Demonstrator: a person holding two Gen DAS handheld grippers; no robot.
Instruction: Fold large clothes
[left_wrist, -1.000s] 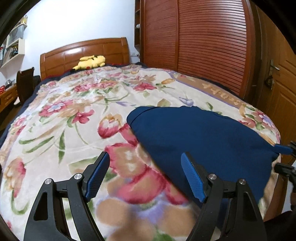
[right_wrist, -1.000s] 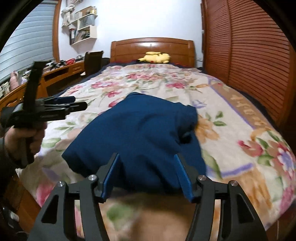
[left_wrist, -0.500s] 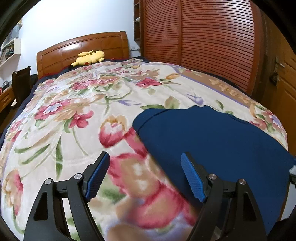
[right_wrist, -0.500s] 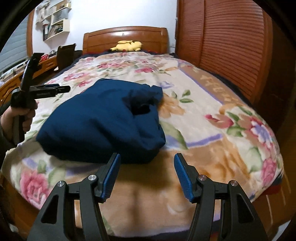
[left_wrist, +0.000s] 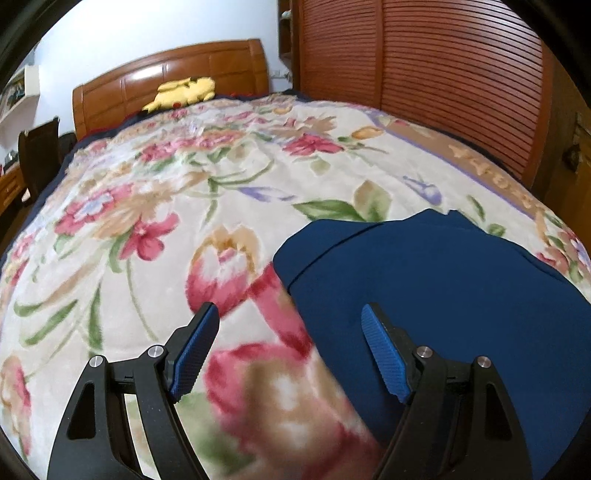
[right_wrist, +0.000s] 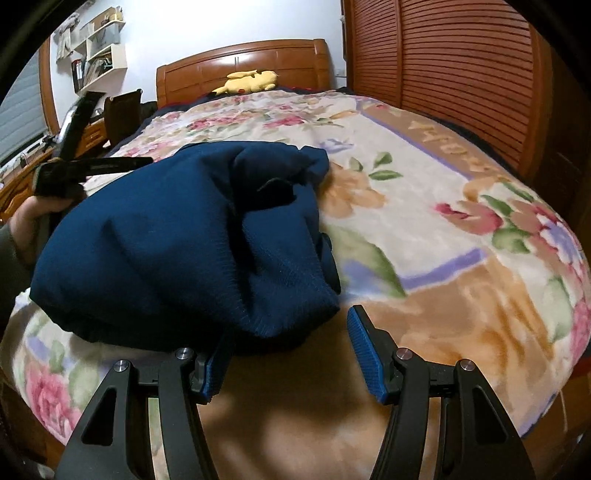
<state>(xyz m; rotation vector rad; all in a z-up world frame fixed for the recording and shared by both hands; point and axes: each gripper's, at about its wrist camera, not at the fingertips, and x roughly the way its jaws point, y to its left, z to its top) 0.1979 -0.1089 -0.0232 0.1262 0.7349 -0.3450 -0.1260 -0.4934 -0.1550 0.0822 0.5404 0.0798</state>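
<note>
A dark blue garment (left_wrist: 443, 288) lies folded in a thick bundle on the floral blanket (left_wrist: 184, 221) near the foot of the bed. In the right wrist view the blue garment (right_wrist: 184, 243) fills the left middle. My left gripper (left_wrist: 290, 328) is open and empty, above the blanket at the garment's left edge. My right gripper (right_wrist: 291, 332) is open and empty, with the garment's near corner lying between its fingers and over the left fingertip. The left gripper also shows in the right wrist view (right_wrist: 88, 166), held in a hand beyond the garment.
A yellow plush toy (left_wrist: 183, 92) lies by the wooden headboard (left_wrist: 166, 81). A slatted wooden wardrobe (left_wrist: 424, 74) runs along the right of the bed. A desk and chair (right_wrist: 122, 114) and wall shelves (right_wrist: 96, 62) stand at the left. The bed's foot edge (right_wrist: 546, 413) is close.
Both grippers have moved lower and closer to the garment. The right gripper swung around to the garment's right near corner, which now lies between its fingers. Both stayed open.
</note>
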